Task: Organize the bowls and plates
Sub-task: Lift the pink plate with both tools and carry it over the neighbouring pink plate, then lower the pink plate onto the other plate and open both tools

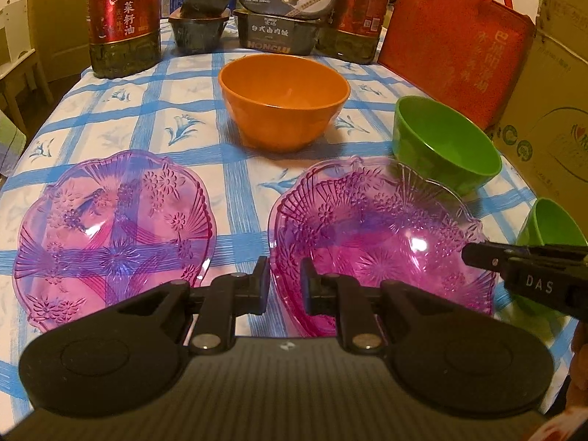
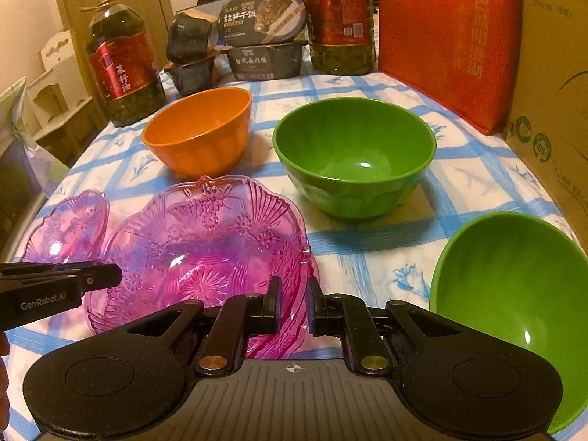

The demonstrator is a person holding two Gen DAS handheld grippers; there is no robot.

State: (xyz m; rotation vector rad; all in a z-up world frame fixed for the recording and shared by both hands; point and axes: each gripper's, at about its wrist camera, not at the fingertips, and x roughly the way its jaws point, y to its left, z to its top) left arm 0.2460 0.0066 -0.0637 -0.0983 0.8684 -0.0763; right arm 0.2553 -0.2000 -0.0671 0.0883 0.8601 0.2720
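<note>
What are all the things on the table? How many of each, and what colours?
pink plates: 2, clear pink, near edge, side by side
orange bowl: 1, orange, middle
green bowls: 2, green, right side
oil bottles: 2, dark with red labels, back
meal boxes: several, dark, stacked at back
bag: 1, red-orange, back right
cardboard box: 1, brown, far right
tablecloth: 1, white with blue checks
left gripper: 1, black, slightly open, empty
right gripper: 1, black, slightly open, empty

We see two purple plates [image 1: 114,235] [image 1: 382,242] near, orange bowl [image 1: 284,101] far, green bowls [image 1: 441,143] [image 1: 551,224] right, left gripper [image 1: 284,286] slightly parted.
</note>
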